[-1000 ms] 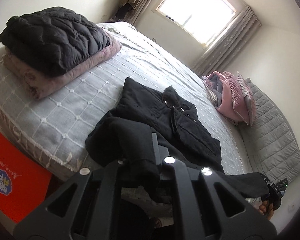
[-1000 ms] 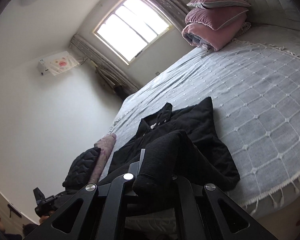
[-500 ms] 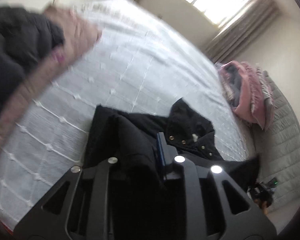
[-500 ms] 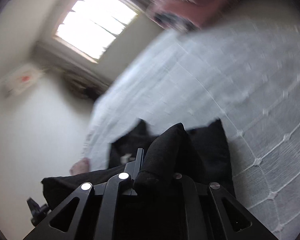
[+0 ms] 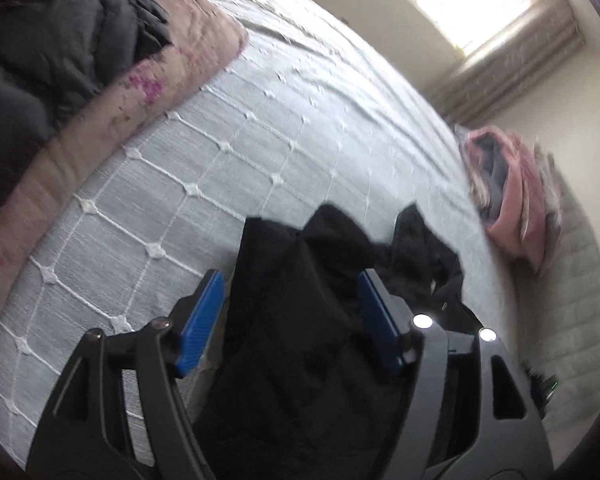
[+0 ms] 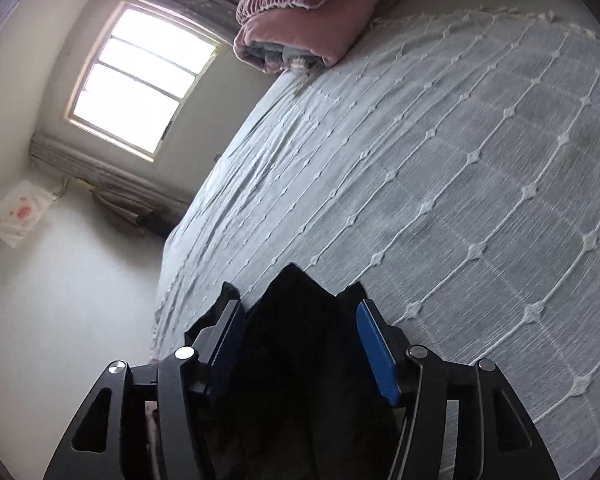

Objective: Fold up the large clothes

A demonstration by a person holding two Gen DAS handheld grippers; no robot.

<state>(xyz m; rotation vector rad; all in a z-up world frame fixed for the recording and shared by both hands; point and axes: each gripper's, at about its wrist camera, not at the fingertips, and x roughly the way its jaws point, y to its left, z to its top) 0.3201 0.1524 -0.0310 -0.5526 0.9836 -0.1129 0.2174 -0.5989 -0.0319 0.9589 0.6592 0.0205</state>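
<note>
A black jacket (image 5: 300, 320) lies bunched on the grey quilted bedspread (image 5: 260, 140). My left gripper (image 5: 290, 284) is open, its blue pads (image 5: 202, 320) spread wide with the jacket fabric lying loose between them. My right gripper (image 6: 300, 312) is open too, with a peak of the same black jacket (image 6: 296, 344) between its blue pads (image 6: 376, 352). The jacket's lower part is hidden behind both gripper bodies.
A folded black puffer coat (image 5: 52, 40) lies on a folded pink blanket (image 5: 132, 92) at the left of the bed. Pink pillows and bedding (image 5: 512, 196) are stacked by the headboard, also in the right wrist view (image 6: 312, 12). A window (image 6: 136, 80) lights the far wall.
Both grippers were shut on jacket folds and have opened, letting the fabric go. Both moved forward over the bed, carrying the jacket folds toward its collar.
</note>
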